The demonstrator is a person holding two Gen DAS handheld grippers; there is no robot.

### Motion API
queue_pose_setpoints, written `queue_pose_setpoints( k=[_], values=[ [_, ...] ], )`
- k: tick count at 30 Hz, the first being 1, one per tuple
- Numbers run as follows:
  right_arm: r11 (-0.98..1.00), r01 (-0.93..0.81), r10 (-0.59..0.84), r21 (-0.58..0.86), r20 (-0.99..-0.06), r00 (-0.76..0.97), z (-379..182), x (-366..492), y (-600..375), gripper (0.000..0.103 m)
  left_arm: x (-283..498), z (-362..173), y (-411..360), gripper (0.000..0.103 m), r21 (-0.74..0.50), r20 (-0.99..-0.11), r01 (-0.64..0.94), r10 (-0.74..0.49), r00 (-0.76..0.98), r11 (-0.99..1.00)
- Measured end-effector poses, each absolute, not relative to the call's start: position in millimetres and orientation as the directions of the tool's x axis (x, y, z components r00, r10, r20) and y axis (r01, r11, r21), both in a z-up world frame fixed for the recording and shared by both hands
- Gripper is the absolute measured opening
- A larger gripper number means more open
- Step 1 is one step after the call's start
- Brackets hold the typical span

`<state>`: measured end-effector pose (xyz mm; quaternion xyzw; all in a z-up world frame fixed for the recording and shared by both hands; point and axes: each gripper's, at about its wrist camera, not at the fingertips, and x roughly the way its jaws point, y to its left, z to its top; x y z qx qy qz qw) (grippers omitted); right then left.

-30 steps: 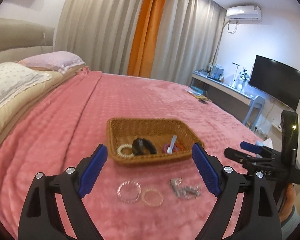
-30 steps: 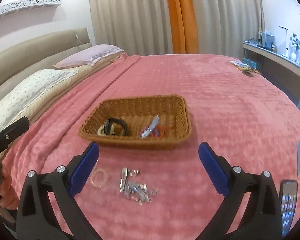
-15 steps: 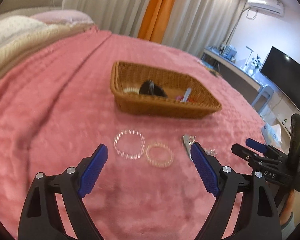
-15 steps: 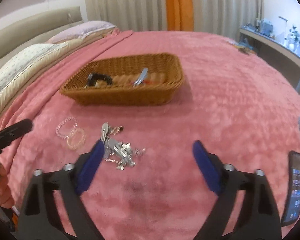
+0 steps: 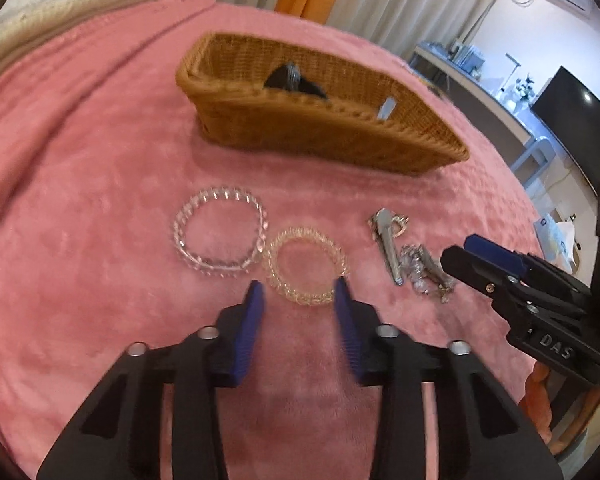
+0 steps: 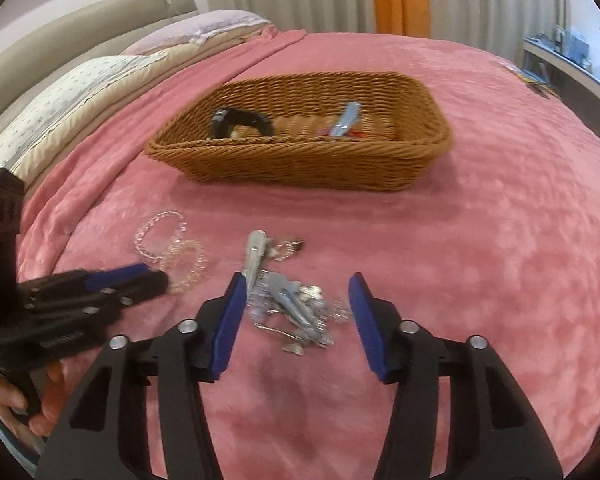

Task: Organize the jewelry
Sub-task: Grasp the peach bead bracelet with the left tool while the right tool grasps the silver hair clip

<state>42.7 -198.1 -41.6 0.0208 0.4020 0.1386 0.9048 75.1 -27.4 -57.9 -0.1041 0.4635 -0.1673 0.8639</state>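
Note:
On the pink blanket lie a clear beaded bracelet [image 5: 219, 237], a pale gold spiral bracelet [image 5: 304, 265] and a heap of silver hair clips [image 6: 294, 302]. My left gripper [image 5: 298, 288] is low over the gold bracelet's near edge. Its jaws are closing and the blue pads straddle that edge without pressing on it. My right gripper [image 6: 296, 286] hovers at the clip heap. Its jaws are closing too, with the clips between the pads and no grip on them. Behind stands a wicker basket [image 6: 300, 160] with a black hair tie [image 6: 240, 120] and a blue clip [image 6: 346, 118].
Pillows [image 6: 84, 92] and a padded headboard lie at the far left. A desk with a dark screen [image 5: 572, 116] runs along the right wall. A hand [image 6: 16, 404] holds the left gripper's handle at the lower left of the right wrist view.
Both grippers have sunk toward the blanket and tilted down. Both pairs of jaws have narrowed. The bracelets and clips now look much nearer.

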Motion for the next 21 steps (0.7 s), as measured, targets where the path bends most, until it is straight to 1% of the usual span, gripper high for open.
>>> queue_pose_setpoints(
  k=[1,3,5,6,9,11,12,13,18,21],
  values=[
    [0.958,-0.241,0.277,0.156,-0.724,0.632,-42,45,-195,0.043,77,-60,-27,0.034,-0.343,-0.766,0.184,-0.387,0.513,0.921],
    [0.949,-0.256,0.305,0.183,-0.73,0.611,-43,54,-190,0.038,81,-61,-25,0.034,-0.357,-0.764,0.169,-0.391,0.513,0.919],
    [0.94,-0.258,0.337,0.224,-0.737,0.586,-45,62,-188,0.037,85,-62,-25,0.033,-0.364,-0.768,0.152,-0.389,0.509,0.919],
    [0.936,-0.258,0.349,0.24,-0.738,0.577,-46,66,-188,0.036,87,-62,-26,0.031,-0.361,-0.771,0.145,-0.382,0.51,0.921],
    [0.935,-0.257,0.35,0.244,-0.745,0.568,-48,72,-184,0.035,90,-64,-29,0.031,-0.349,-0.776,0.144,-0.371,0.51,0.926],
    [0.934,-0.262,0.353,0.244,-0.753,0.556,-51,74,-178,0.035,92,-65,-32,0.02,-0.315,-0.788,0.13,-0.335,0.517,0.94],
    [0.935,-0.261,0.348,0.24,-0.757,0.553,-53,74,-176,0.034,93,-64,-33,0.013,-0.299,-0.792,0.125,-0.319,0.52,0.946],
    [0.937,-0.26,0.342,0.233,-0.76,0.553,-53,75,-174,0.034,93,-64,-33,0.009,-0.287,-0.795,0.123,-0.307,0.523,0.95],
    [0.939,-0.26,0.335,0.226,-0.77,0.542,-55,78,-169,0.028,88,-60,-21,0.007,-0.278,-0.792,0.131,-0.304,0.529,0.952],
    [0.949,-0.246,0.302,0.196,-0.79,0.533,-58,83,-164,0.028,83,-57,-8,0.007,-0.267,-0.791,0.131,-0.295,0.536,0.955]
  ],
)
